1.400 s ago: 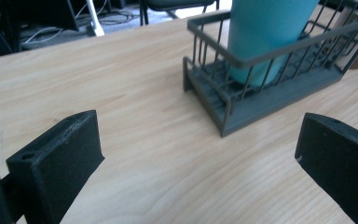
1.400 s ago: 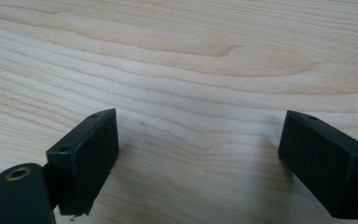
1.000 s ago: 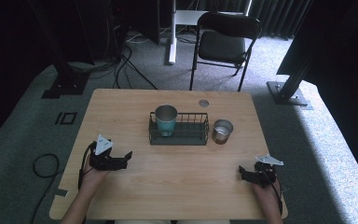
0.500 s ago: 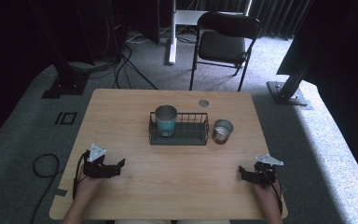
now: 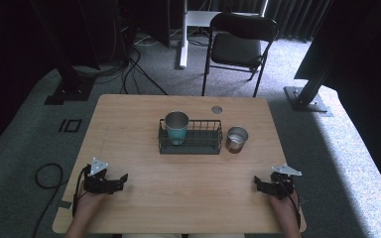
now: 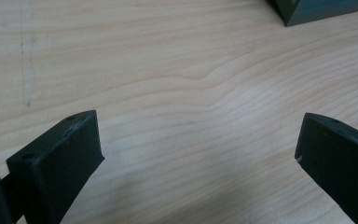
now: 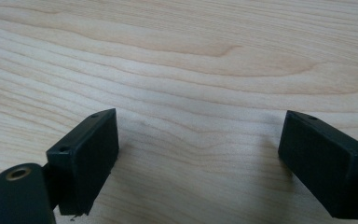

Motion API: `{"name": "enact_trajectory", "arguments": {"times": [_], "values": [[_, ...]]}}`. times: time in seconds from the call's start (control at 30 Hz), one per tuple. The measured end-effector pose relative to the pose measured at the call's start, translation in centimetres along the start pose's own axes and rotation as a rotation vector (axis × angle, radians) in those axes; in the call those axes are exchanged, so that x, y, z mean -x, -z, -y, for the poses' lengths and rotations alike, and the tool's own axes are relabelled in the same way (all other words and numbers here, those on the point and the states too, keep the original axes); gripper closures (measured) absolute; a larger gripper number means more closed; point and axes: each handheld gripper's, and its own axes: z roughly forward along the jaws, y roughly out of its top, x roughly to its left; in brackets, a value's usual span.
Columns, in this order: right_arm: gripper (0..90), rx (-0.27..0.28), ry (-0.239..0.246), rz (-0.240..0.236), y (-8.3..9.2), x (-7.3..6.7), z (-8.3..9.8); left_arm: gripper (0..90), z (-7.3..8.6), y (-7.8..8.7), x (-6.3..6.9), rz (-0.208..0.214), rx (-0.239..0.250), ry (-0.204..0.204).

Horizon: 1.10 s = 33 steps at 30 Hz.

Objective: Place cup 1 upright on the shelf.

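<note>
A teal metal cup (image 5: pixel 176 127) stands upright in the left end of a black wire rack (image 5: pixel 203 144) at the middle of the wooden table (image 5: pixel 178 193). A second, steel cup (image 5: pixel 236 139) stands on the table just right of the rack. My left gripper (image 5: pixel 124 178) rests low near the table's front left, open, with bare wood between its jaws (image 6: pixel 200 135). Near the front right my right gripper (image 5: pixel 256 183) also lies open over bare wood (image 7: pixel 200 135), pointing left.
A small round grommet (image 5: pixel 217 109) sits in the tabletop behind the rack. A black folding chair (image 5: pixel 240 47) stands beyond the far edge. Cables (image 5: pixel 44 173) trail on the carpet at the left. A dark corner of the rack (image 6: pixel 317 9) shows in the left gripper view.
My left gripper has drawn back toward the front left edge of the table. The right gripper and both cups have stayed put.
</note>
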Motion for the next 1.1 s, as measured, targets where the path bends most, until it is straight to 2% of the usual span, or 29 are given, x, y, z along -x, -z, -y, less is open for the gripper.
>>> {"name": "enact_trajectory", "arguments": {"times": [0.07,0.2,0.37,0.53,0.6,0.7,0.77,0.83,1.0,1.1], "values": [[11.7,0.000,0.000,0.000,0.0,0.0,0.0,1.1,0.3,0.2,-0.3,-0.014,-0.014,0.012],[11.7,0.000,0.000,0.000,0.0,0.0,0.0,1.2,1.1,0.5,-0.9,-0.040,-0.008,0.047],[11.7,0.000,0.000,0.001,0.0,0.0,0.0,1.2,1.7,0.8,-1.9,-0.071,-0.016,0.109],[11.7,0.000,0.000,0.001,0.0,0.0,0.0,1.2,1.9,0.8,-2.1,-0.137,-0.038,0.145],[11.7,0.000,0.000,0.000,0.0,0.0,0.0,1.2,2.0,0.8,-2.1,-0.146,-0.050,0.147],[11.7,0.000,0.003,-0.002,0.0,0.0,0.0,1.2,2.1,0.7,-2.0,-0.136,-0.057,0.144],[11.7,-0.001,0.023,-0.023,0.0,-0.1,0.0,1.2,2.1,0.7,-2.0,-0.131,-0.067,0.142],[11.7,-0.001,0.023,-0.024,0.0,-0.2,0.0,1.2,2.0,0.5,-1.9,-0.141,-0.076,0.135],[11.6,0.002,0.028,-0.007,0.2,-0.3,0.1,1.2,1.9,0.3,-1.5,-0.175,-0.110,0.089],[11.7,0.004,0.032,-0.006,0.3,-0.4,0.2,1.2,1.9,0.2,-1.4,-0.174,-0.110,0.084]]}}
